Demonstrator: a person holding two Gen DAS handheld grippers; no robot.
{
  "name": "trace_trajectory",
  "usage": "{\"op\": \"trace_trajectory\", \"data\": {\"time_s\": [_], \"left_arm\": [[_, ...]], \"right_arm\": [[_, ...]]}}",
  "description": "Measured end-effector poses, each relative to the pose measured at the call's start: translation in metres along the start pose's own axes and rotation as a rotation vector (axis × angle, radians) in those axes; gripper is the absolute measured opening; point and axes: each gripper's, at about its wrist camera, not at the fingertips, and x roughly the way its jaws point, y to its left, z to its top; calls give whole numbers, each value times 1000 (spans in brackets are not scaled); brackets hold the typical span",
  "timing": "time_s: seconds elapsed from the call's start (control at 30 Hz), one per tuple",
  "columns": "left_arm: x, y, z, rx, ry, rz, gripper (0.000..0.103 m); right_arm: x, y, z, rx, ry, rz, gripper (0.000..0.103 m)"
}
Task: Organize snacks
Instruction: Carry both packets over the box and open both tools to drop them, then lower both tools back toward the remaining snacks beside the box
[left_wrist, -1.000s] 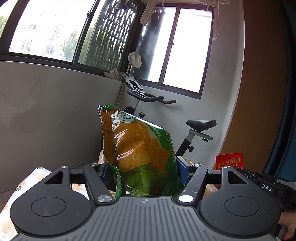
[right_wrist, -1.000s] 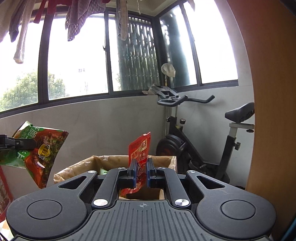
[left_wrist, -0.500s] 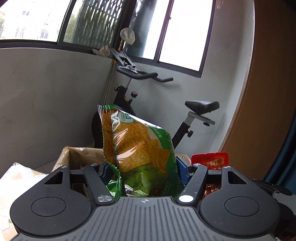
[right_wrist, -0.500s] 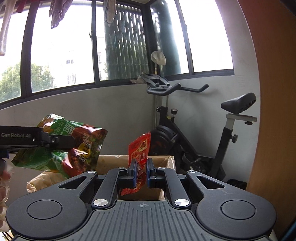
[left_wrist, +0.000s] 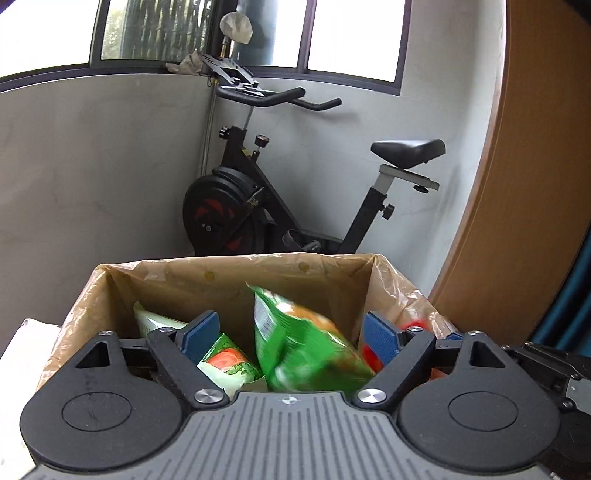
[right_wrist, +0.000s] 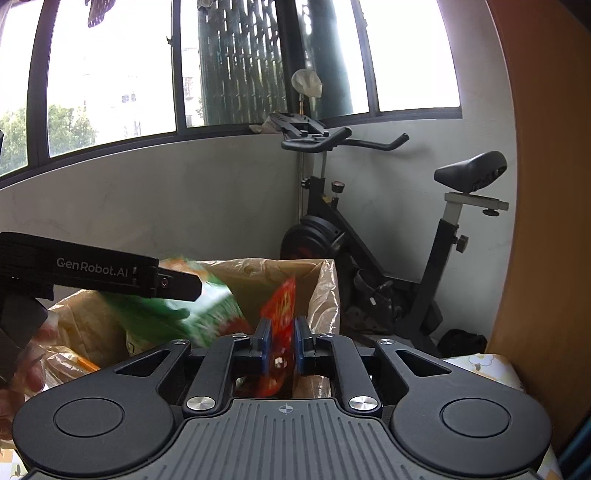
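Note:
My left gripper (left_wrist: 291, 334) is open above a box lined with a brown plastic bag (left_wrist: 236, 275). The green chips bag (left_wrist: 306, 347) is loose between its fingers, blurred, tipping down into the box. A white and green snack pack (left_wrist: 225, 363) lies inside the box. In the right wrist view the left gripper (right_wrist: 181, 288) shows side on over the box (right_wrist: 317, 280), with the green bag (right_wrist: 207, 314) below it. My right gripper (right_wrist: 282, 341) has its jaws slightly apart around a blurred red snack packet (right_wrist: 282, 306) at the box's right end.
A black exercise bike (left_wrist: 258, 206) stands behind the box against a grey wall under windows. A wooden panel (left_wrist: 517, 203) is at the right. A floral tablecloth (right_wrist: 480, 363) lies under the box. The person's hand (right_wrist: 22, 369) is at the left edge.
My left gripper moved down over the box and opened, and the green chips bag dropped from it. My right gripper's jaws have parted a little, and the red packet is blurred and lower.

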Motion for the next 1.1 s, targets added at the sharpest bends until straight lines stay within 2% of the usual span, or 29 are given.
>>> {"op": "trace_trajectory", "data": {"time_s": [0.2,0.43,0.6,0.7,0.83,0.93,1.1], "left_arm": [[-20,13,1,-17,-21,17,87],[-80,32,-5,-21,-73,75,85],[-127,54,-21,-17,-59,135,84],[-149,67,-40,-18,-40,170,84],[-166,78,-75,-77,7,170,84],[-170,80,-112,-127,62,164,81],[-153,68,-173,-138,187,148,80]], "right_arm": [[-12,-2,0,34,2,23,22],[-34,-4,-9,94,11,50,22],[-59,3,-21,98,0,89,22],[-76,9,-34,108,-11,118,22],[-90,18,-62,121,12,143,22],[-96,26,-86,116,48,143,22],[-101,34,-132,108,122,107,22]]}}
